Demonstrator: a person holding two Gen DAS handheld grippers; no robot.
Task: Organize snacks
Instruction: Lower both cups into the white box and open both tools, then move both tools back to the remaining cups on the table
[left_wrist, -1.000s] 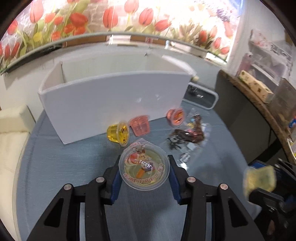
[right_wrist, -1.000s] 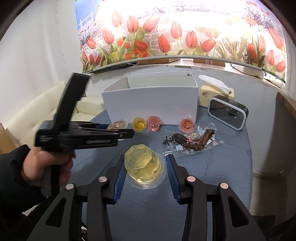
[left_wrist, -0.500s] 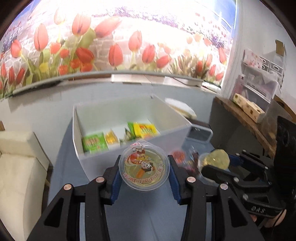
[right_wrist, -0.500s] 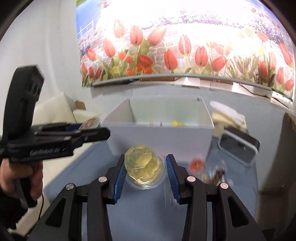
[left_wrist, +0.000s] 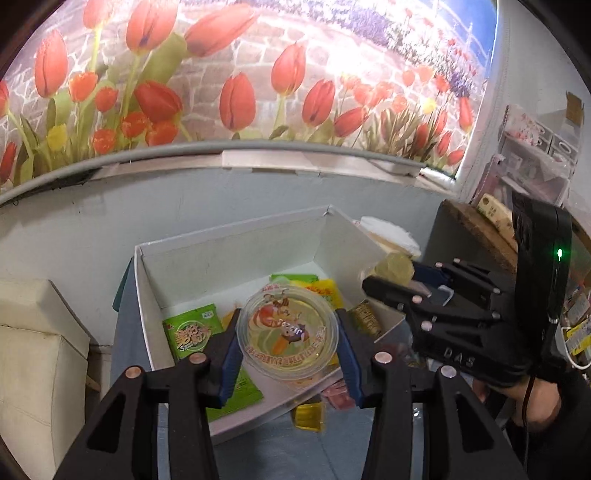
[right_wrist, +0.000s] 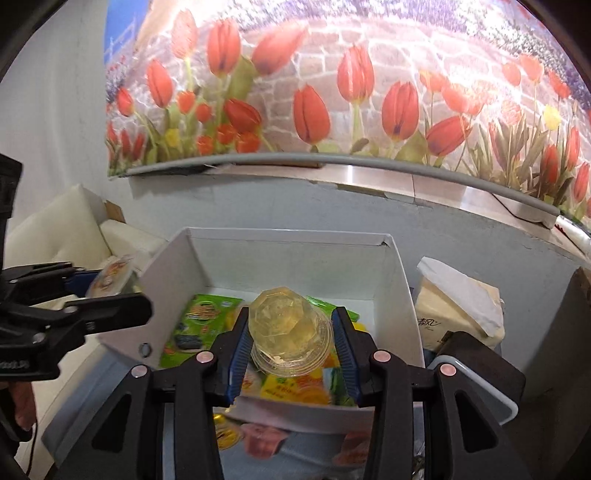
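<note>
The round jelly cup (left_wrist: 287, 329) with the cartoon lid sits between the blue pads of the left claw (left_wrist: 287, 347), above the open white box (left_wrist: 229, 258); the jaws have just been opening, and whether the pads press it I cannot tell; the faceted yellow jelly cup (right_wrist: 290, 330) is clamped in the right claw (right_wrist: 290, 347), also over the box; green packets (left_wrist: 190, 334) and yellow ones lie inside; small jelly cups (right_wrist: 258, 439) rest on the blue bench (left_wrist: 295, 458) before the box; a tissue pack (right_wrist: 458, 295) stands just beside it.
</note>
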